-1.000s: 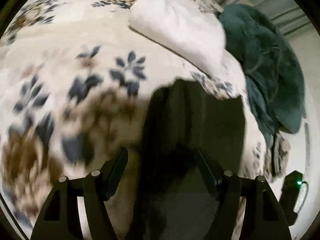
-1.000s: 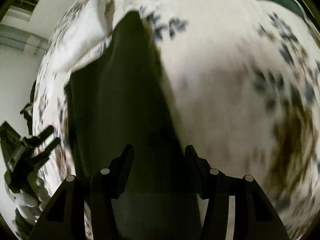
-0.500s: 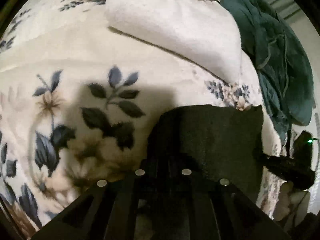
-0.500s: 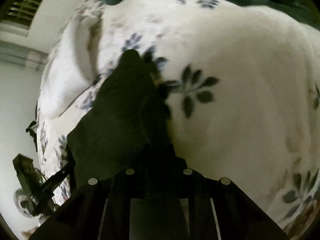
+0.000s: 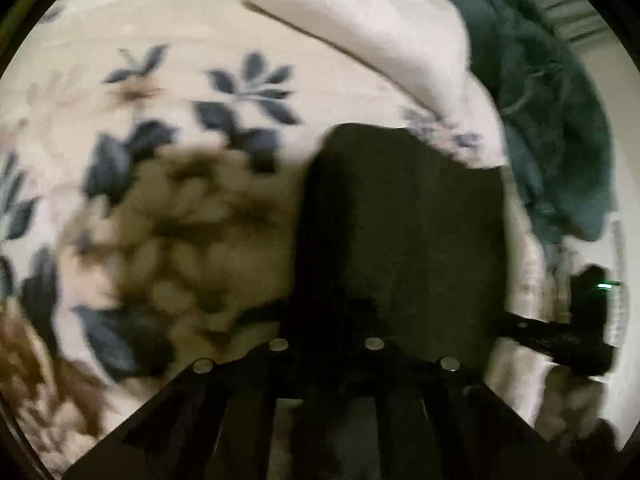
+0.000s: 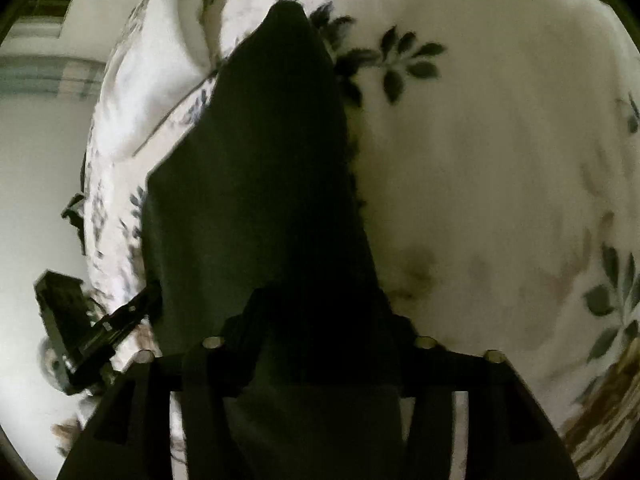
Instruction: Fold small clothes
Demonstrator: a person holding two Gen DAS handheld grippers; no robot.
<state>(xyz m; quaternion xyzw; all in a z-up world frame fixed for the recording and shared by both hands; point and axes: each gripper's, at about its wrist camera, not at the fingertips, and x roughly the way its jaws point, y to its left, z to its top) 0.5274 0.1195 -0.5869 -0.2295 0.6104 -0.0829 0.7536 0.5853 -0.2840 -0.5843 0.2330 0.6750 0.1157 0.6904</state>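
Left jaws: the left gripper has its jaws drawn close together, seemingly pinching the near edge of the dark garment; black cloth against black fingers leaves the contact itself unclear.
Right jaws: the right gripper stands narrower than wide, cloth bunched between the jaws; likely gripping the same garment by another edge.
Why held so: two holds on one edge probably keep the cloth taut for carrying over into a fold (a judgement).
Garment: spread on the floral bed cover, near a white pillow.
Beyond: a green blanket heaped past the pillow.
Containers: none visible.
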